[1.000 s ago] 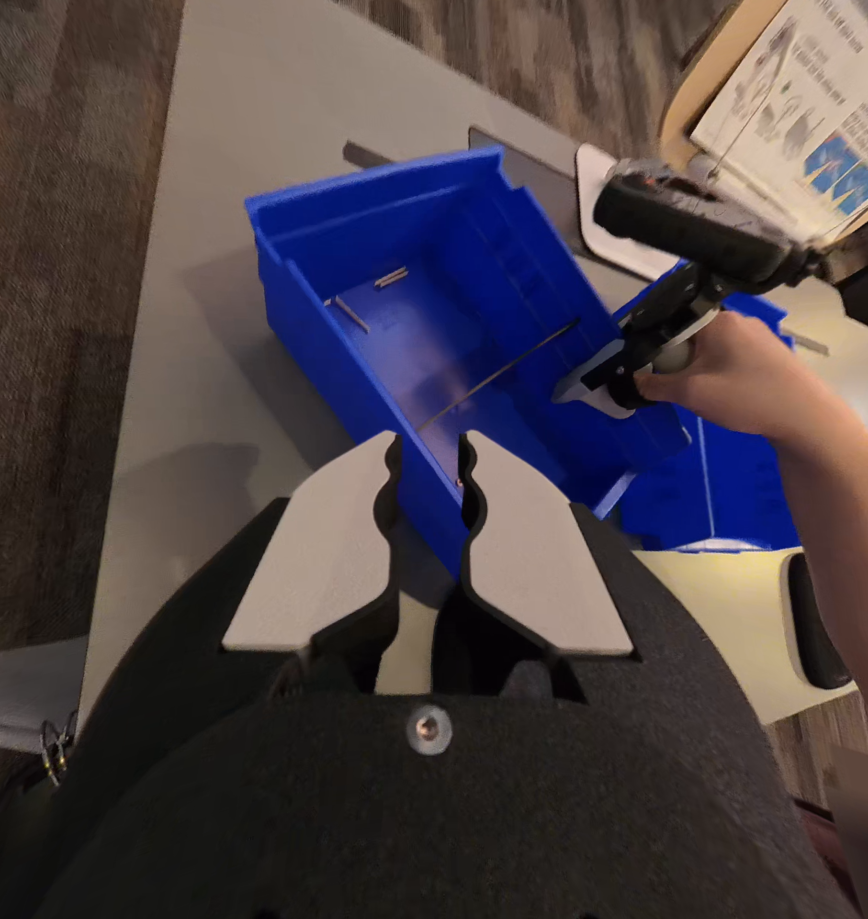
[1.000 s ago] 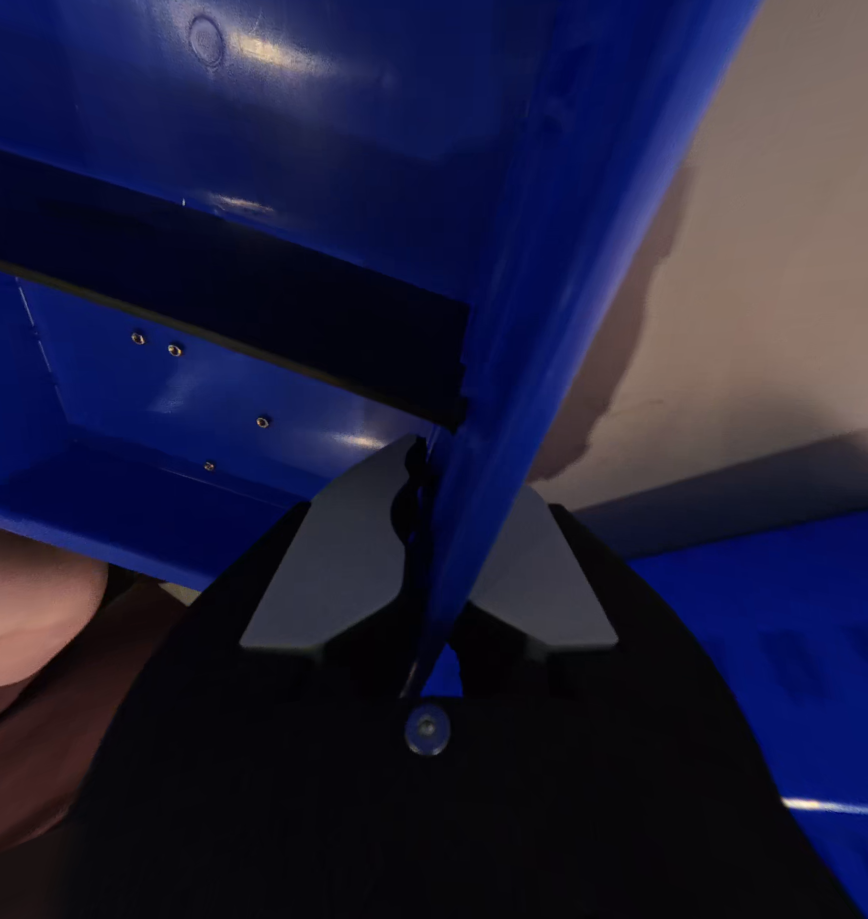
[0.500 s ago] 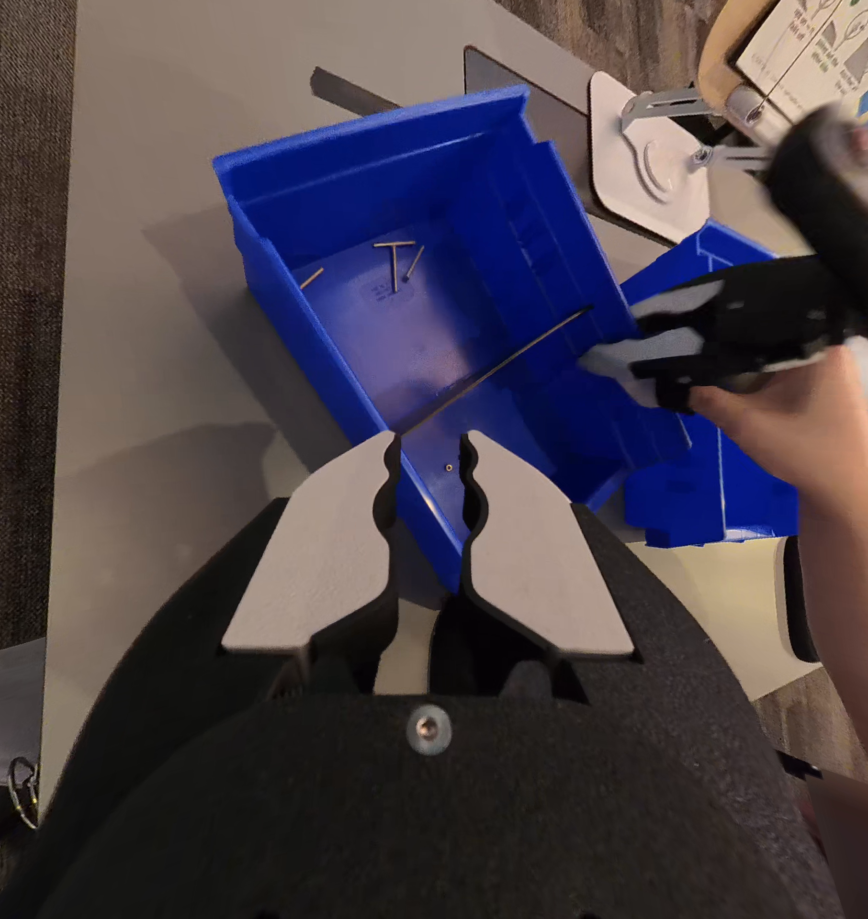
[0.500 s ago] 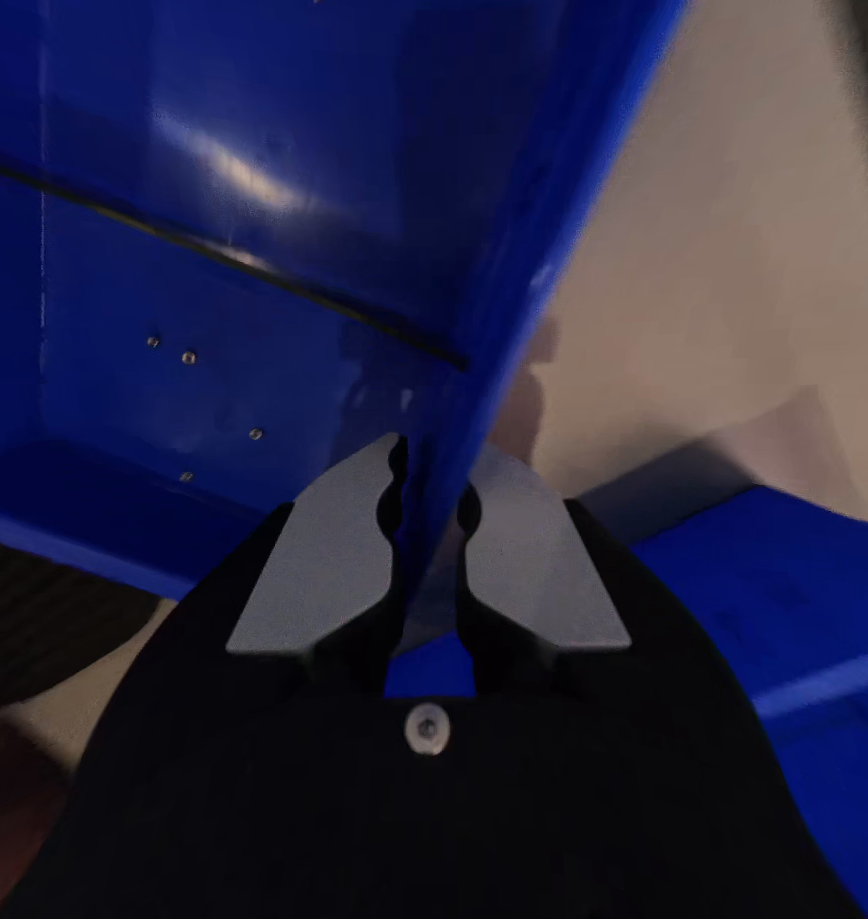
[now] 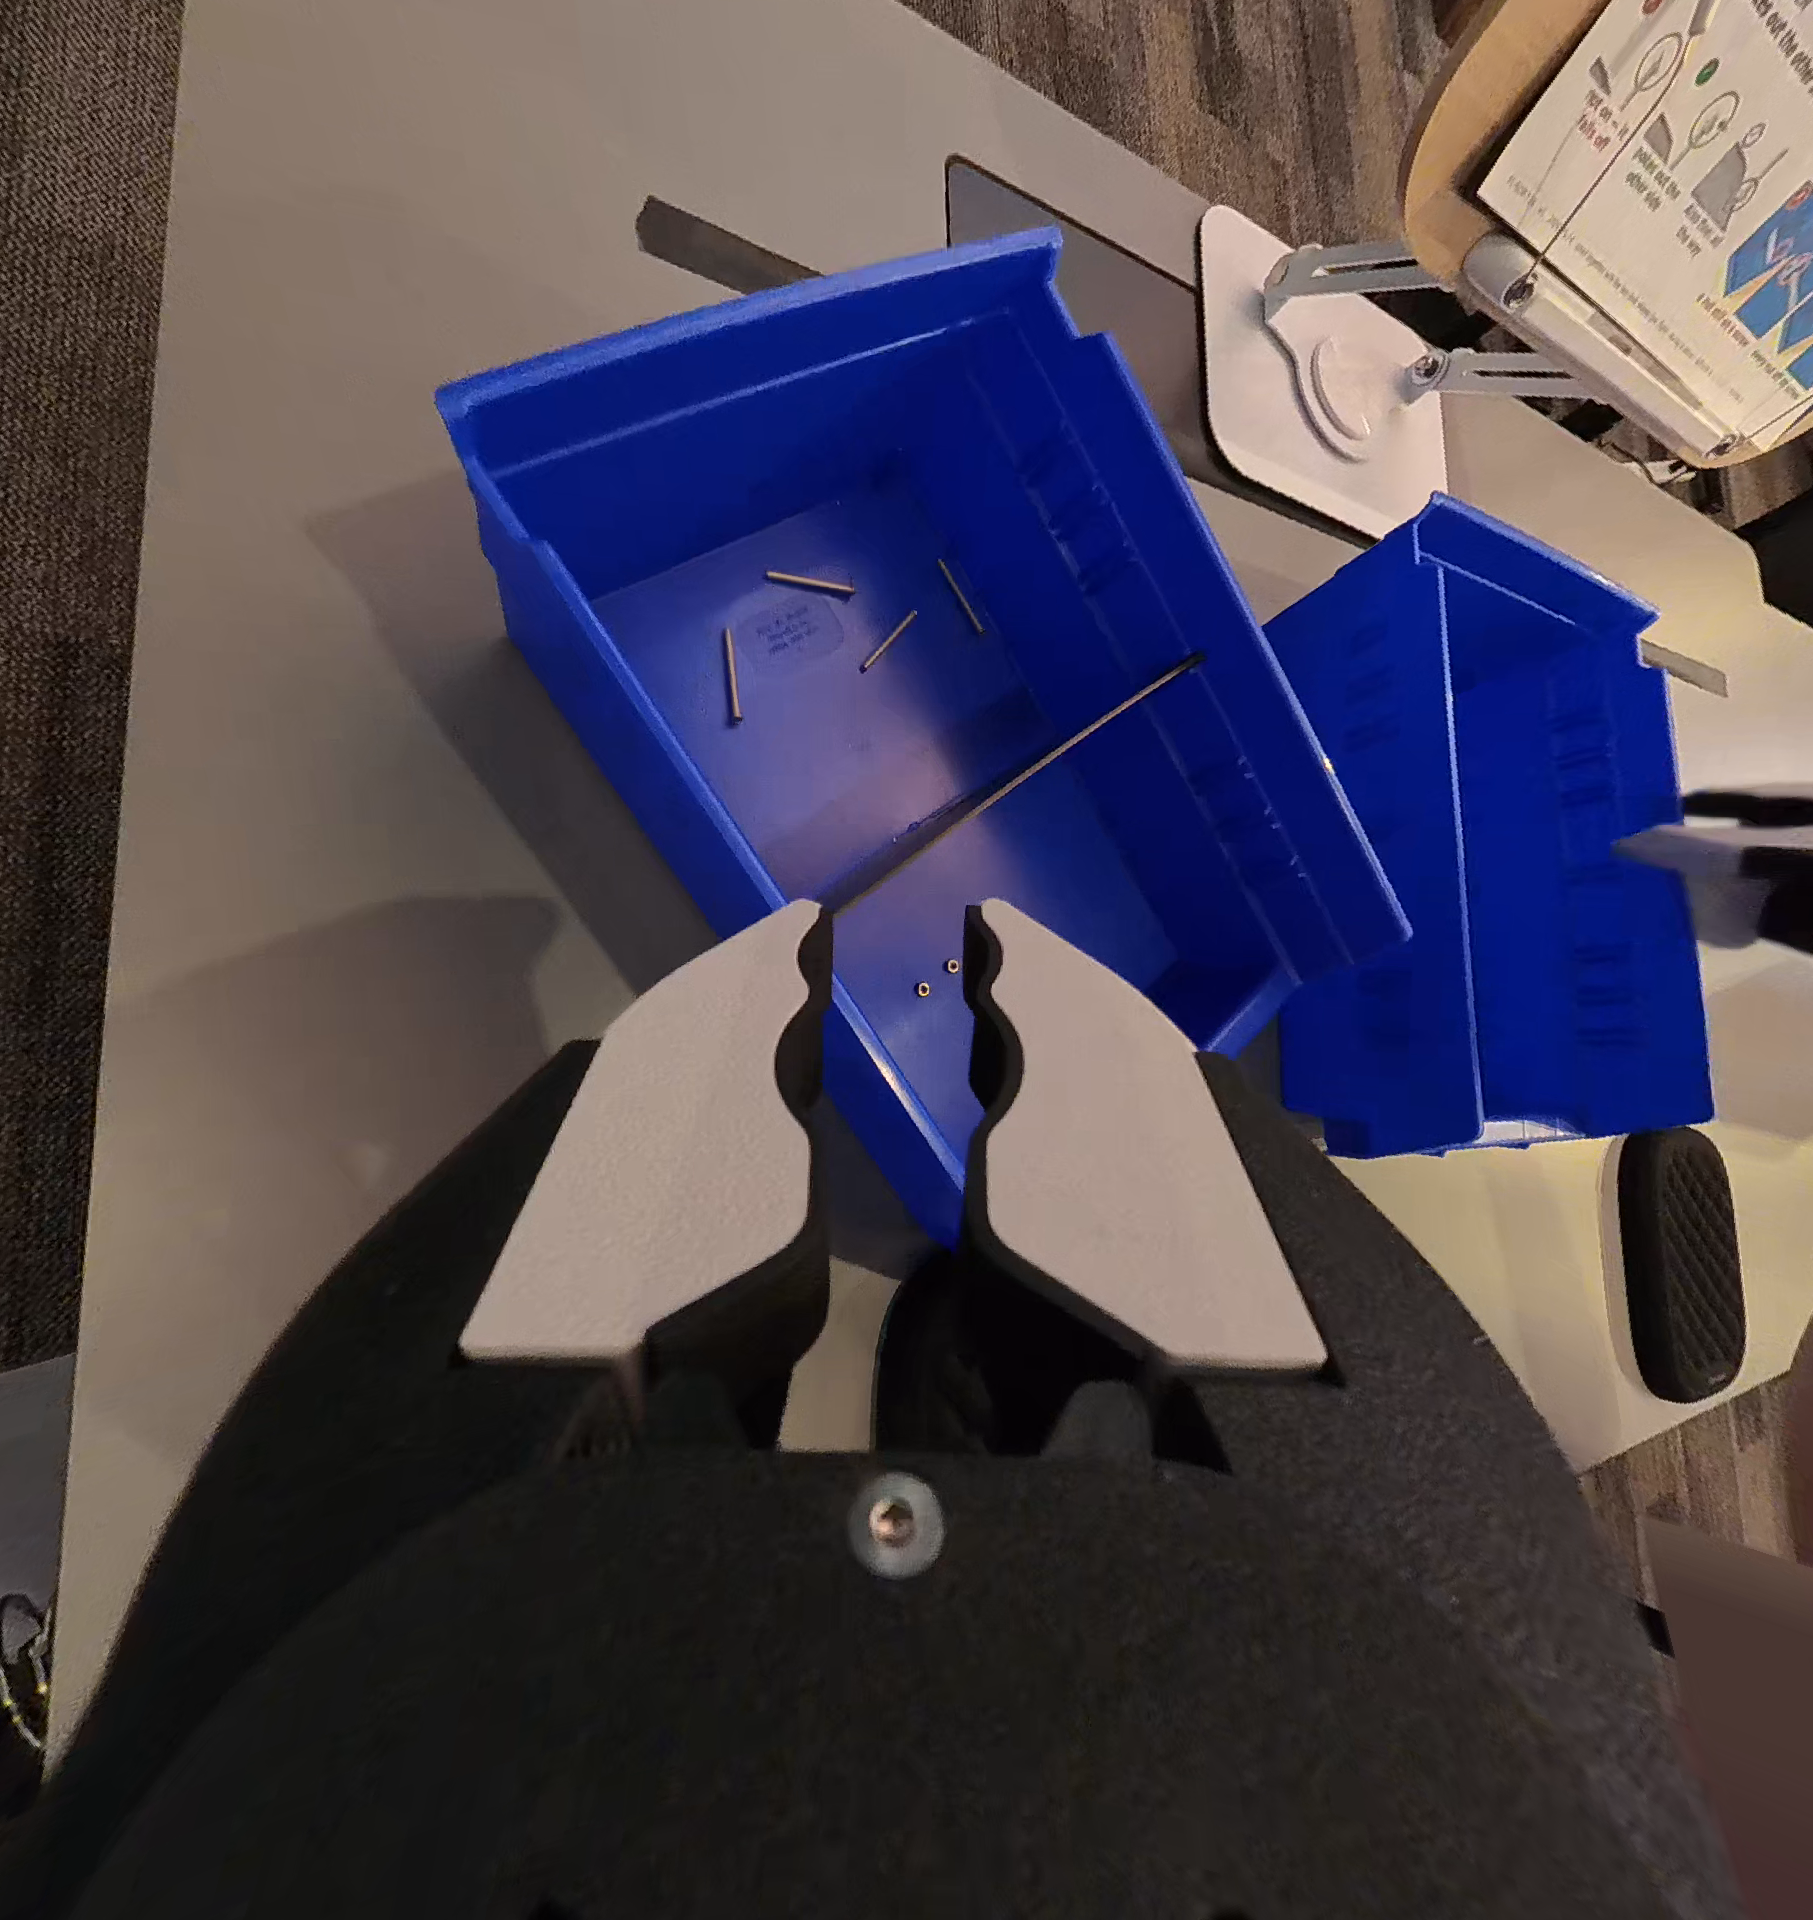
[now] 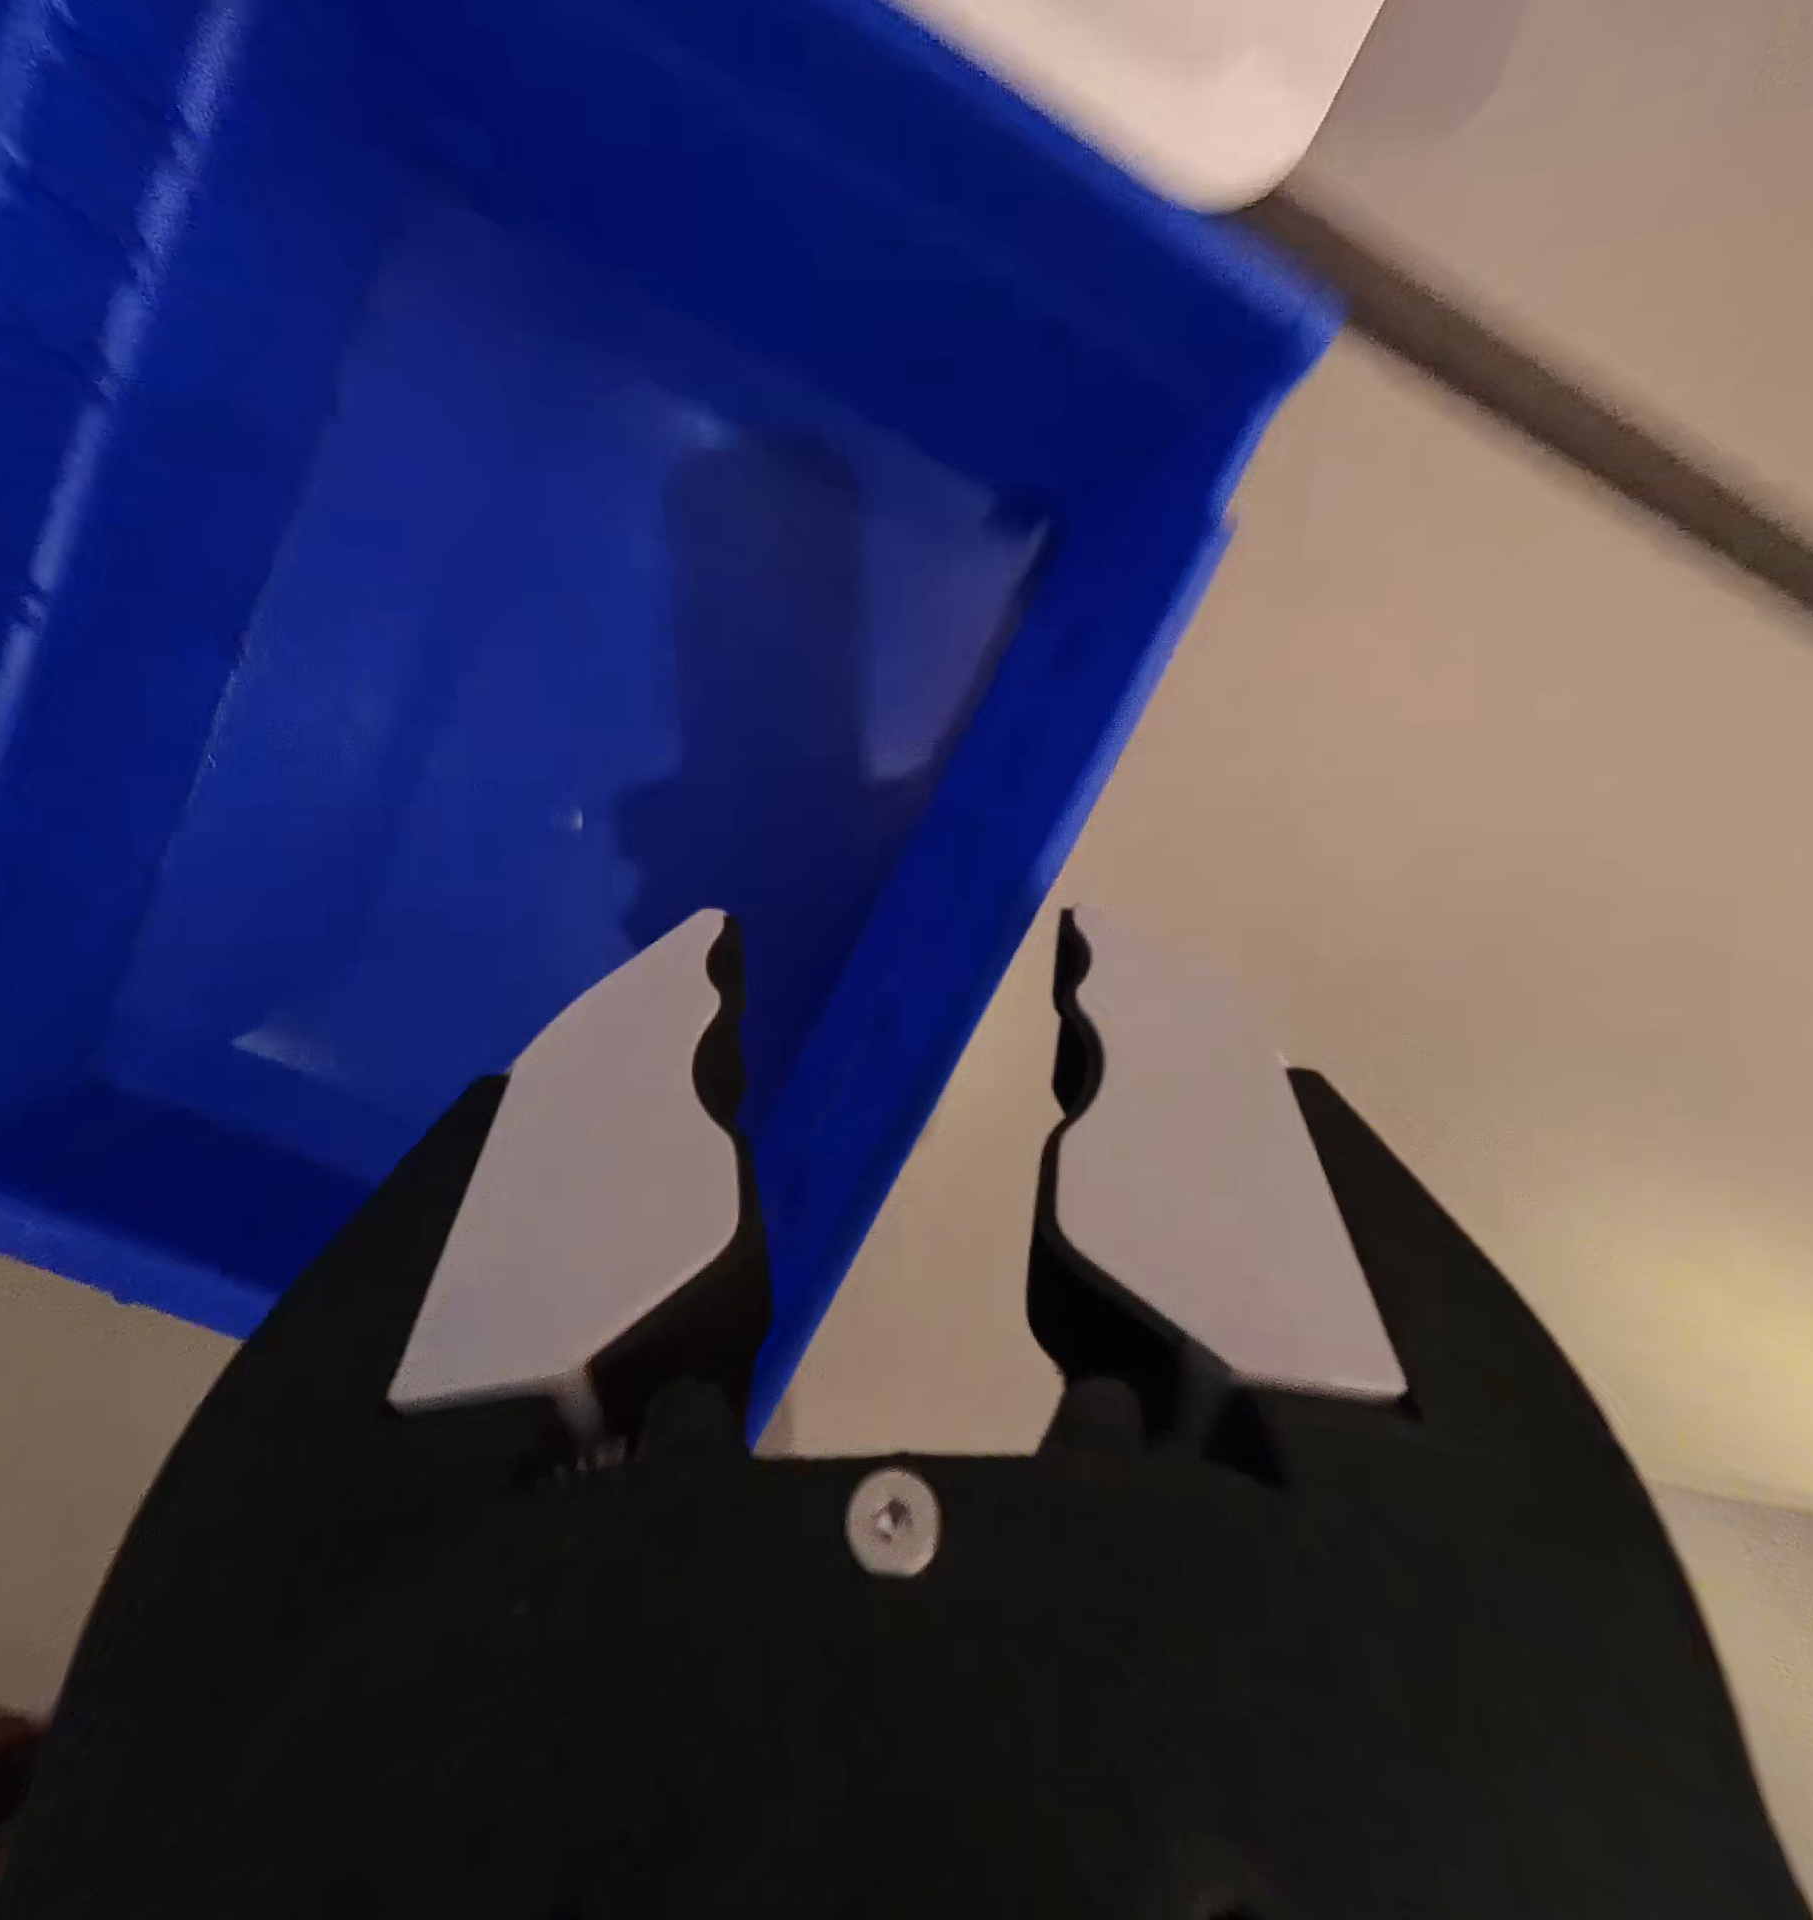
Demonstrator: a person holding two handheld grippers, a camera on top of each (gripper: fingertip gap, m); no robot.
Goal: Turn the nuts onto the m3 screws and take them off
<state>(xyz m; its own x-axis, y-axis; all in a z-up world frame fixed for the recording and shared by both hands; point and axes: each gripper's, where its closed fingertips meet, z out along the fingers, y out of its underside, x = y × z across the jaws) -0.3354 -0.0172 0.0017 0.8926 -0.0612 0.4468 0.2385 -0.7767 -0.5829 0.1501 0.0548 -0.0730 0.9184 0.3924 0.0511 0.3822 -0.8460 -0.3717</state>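
Observation:
In the left wrist view a blue bin lies on the grey table. A thin black divider splits it. Several thin screws lie in the far part and two small nuts in the near part. My left gripper is open astride the bin's near left wall, with bin floor showing between that wall and the right pad. My right gripper is wide open astride the wall of a second blue bin, with the pads clear of it. The right gripper also shows at the right edge of the left wrist view, by that second bin.
A white stand base and a printed sheet on a wooden board sit behind the bins. A black oval object lies near the table's right front. The table's left edge borders dark carpet. The grippers' ends are close to 50 cm from one another.
My right gripper let go of the divided bin's right wall, opened wide and moved right to the second bin. The divided bin shifted and its screws slid. My left gripper stayed astride the wall.

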